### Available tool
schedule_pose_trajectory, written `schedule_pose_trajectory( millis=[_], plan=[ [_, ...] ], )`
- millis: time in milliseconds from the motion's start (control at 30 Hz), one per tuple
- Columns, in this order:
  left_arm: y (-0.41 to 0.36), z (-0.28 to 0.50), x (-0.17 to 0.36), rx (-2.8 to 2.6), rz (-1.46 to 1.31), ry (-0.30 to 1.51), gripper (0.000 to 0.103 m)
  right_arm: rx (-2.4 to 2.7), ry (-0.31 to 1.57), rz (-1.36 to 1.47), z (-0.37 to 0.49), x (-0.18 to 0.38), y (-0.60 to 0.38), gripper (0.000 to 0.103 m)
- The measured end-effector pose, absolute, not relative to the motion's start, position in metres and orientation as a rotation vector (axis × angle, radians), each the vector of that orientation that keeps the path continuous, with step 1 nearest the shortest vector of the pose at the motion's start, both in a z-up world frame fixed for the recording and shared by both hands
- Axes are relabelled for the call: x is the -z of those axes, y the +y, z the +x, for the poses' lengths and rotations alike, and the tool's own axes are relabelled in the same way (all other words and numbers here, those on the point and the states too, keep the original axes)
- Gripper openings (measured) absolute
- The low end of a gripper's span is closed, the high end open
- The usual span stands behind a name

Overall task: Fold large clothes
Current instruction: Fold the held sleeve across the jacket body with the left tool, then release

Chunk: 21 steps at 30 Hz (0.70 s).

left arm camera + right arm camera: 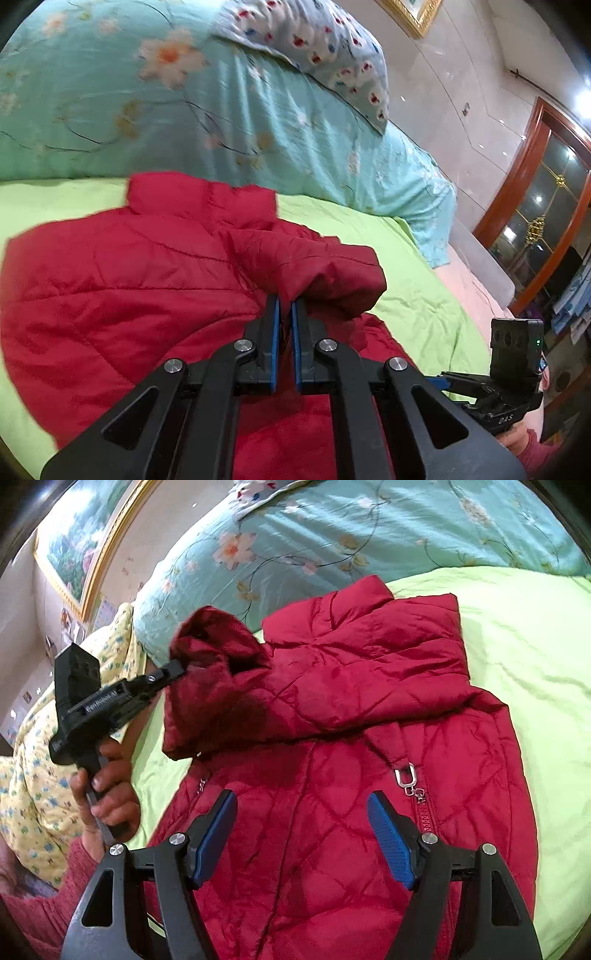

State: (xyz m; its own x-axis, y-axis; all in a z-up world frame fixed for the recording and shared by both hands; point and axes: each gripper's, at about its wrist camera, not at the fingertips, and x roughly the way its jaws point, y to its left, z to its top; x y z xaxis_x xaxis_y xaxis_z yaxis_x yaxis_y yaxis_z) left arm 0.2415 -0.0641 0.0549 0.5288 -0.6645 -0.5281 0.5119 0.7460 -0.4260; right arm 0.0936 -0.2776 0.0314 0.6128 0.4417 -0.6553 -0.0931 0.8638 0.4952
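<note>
Green bed sheet [517, 635] | your left gripper [285, 306] clamps the red jacket [332, 812]'s sleeve [214, 686] at 10 o'clock | right gripper [303, 834] gapes empty over the body, nearer the zipper pull [405, 773] at 1 o'clock.

Blurred white lettering on left gripper [176, 670] body, unreadable

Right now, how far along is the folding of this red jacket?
Early. Done: the red jacket lies spread on the green sheet. In hand: the left gripper is shut on a sleeve, lifted over the jacket's body. The right gripper hovers open. Left: the other sleeve and folding the body.
</note>
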Motion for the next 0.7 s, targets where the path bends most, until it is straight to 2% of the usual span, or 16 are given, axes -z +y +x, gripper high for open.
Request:
schedule_pose_trajectory(
  millis=[267,600,700],
  plan=[
    [-0.121,0.263,-0.034,0.743,-0.204,0.8,0.004,-0.297,0.819,0.496,0.093,-0.041,-0.301,0.075],
    [-0.146,0.274,-0.007,0.717,-0.157,0.878,0.005,-0.28,0.786,0.661,0.104,-0.022,-0.341,0.075],
    [-0.145,0.276,0.0,0.71,-0.167,0.91,0.019,-0.276,0.774,0.665,0.113,-0.022,-0.346,0.075]
  ],
)
